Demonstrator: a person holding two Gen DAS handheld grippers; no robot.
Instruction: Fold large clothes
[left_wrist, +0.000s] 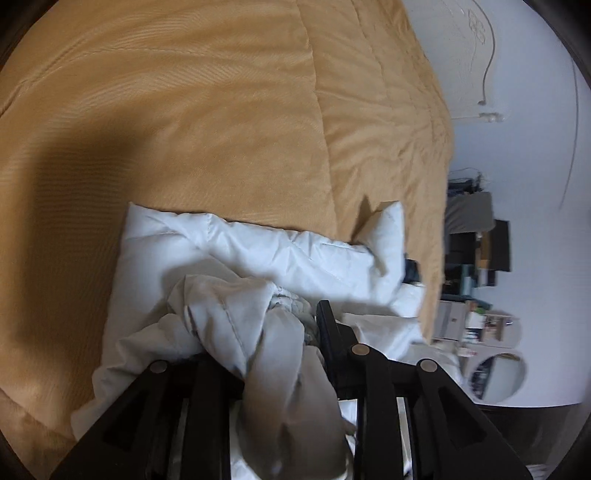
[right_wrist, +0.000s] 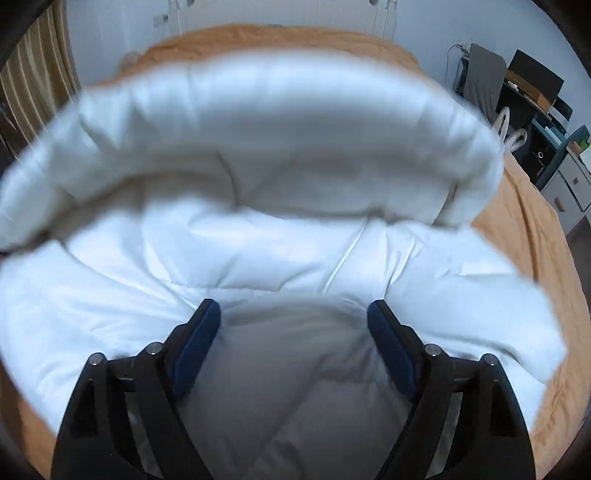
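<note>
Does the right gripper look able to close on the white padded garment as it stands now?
Probably yes. The right gripper is open, with the white padded garment directly under and between its fingers; nothing lies between them.

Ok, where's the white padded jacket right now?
The white padded jacket lies on the orange bedspread, under the open right gripper; the left gripper clamps a bunched fold.

A: What is the left gripper (left_wrist: 291, 332) holding?
B: A bunched fold of the white padded jacket (left_wrist: 258, 254), pinched between its black jaws at six o'clock.
A: And the rest of it?
B: It lies crumpled on the tan quilted bedspread (left_wrist: 203, 110), which fills the view from nine to one o'clock. Cluttered shelves (left_wrist: 476, 258) stand at three o'clock.
</note>
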